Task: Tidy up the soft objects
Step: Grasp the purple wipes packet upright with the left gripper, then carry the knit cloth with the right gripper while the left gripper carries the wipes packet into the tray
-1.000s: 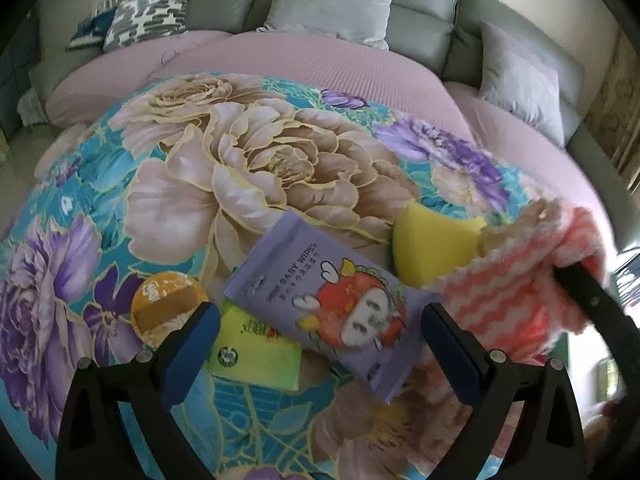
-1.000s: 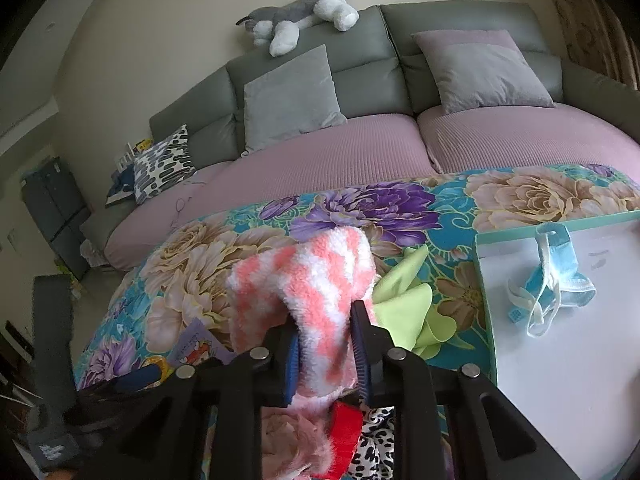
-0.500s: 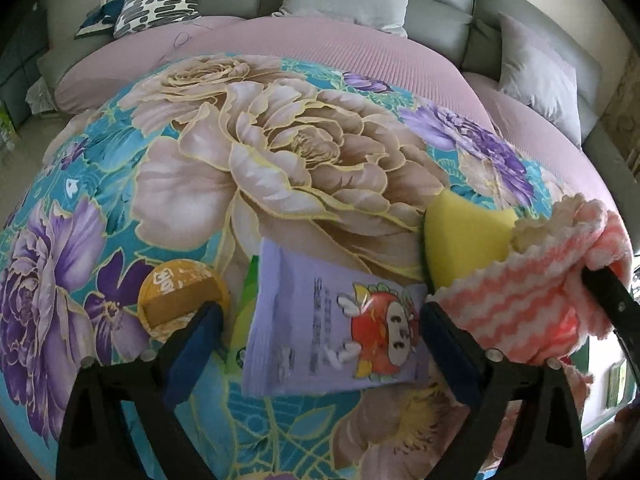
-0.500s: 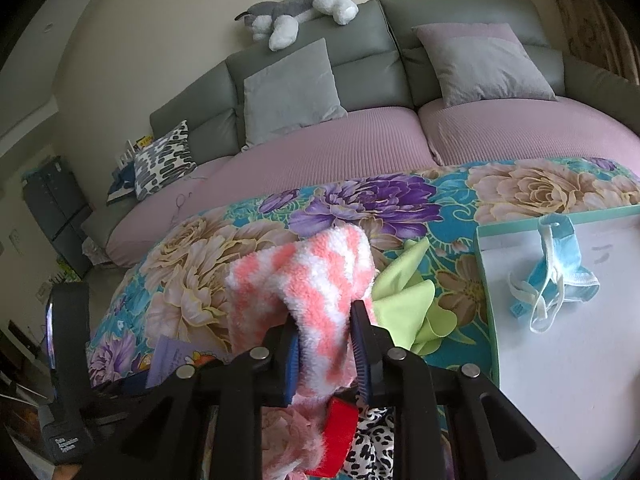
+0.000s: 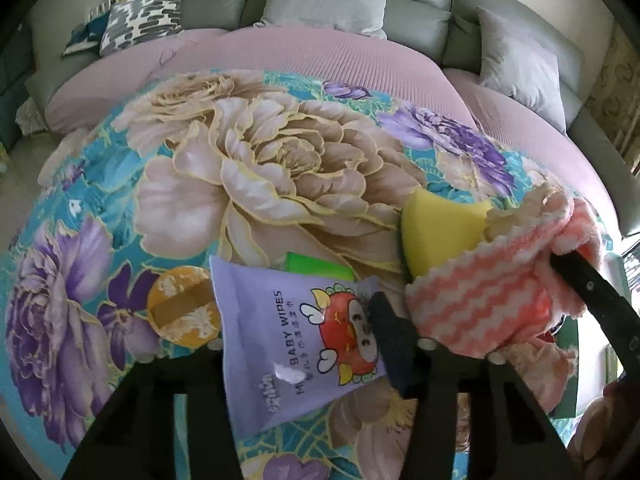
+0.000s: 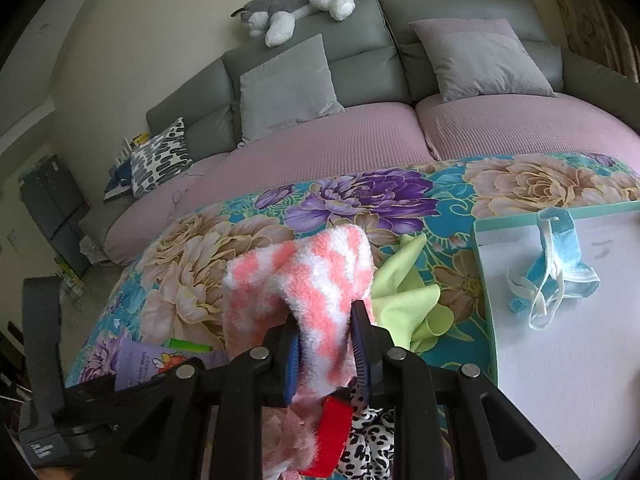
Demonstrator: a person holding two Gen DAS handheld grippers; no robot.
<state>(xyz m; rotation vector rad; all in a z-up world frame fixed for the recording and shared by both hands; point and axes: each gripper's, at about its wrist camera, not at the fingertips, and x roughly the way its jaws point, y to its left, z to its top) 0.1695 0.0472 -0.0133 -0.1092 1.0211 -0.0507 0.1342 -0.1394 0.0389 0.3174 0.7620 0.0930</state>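
Left wrist view: my left tongs [image 5: 296, 344] have just been closing, and the purple wipes pack [image 5: 294, 338] now sits between the pads. The right pad [image 5: 390, 340] presses the pack's edge; the left pad is hidden behind the pack, so I read this as a pinch on the pack. The pack is tilted up off the floral cloth [image 5: 256, 168]. Behind it a green packet [image 5: 316, 266] peeks out, and an orange round puff [image 5: 180, 306] lies just to its left. A yellow sponge [image 5: 438, 230] sits to the right, touching the pink-and-white striped fluffy cloth [image 5: 480, 300].

In the right wrist view, my right tongs [image 6: 326, 354] are pressed tight on that fluffy cloth [image 6: 316, 276], which stands bunched above the pads and hangs below them. A lime cloth [image 6: 404, 296] lies just beside it. A blue mask [image 6: 560, 264] rests on the white board [image 6: 560, 360] to the right, well apart.
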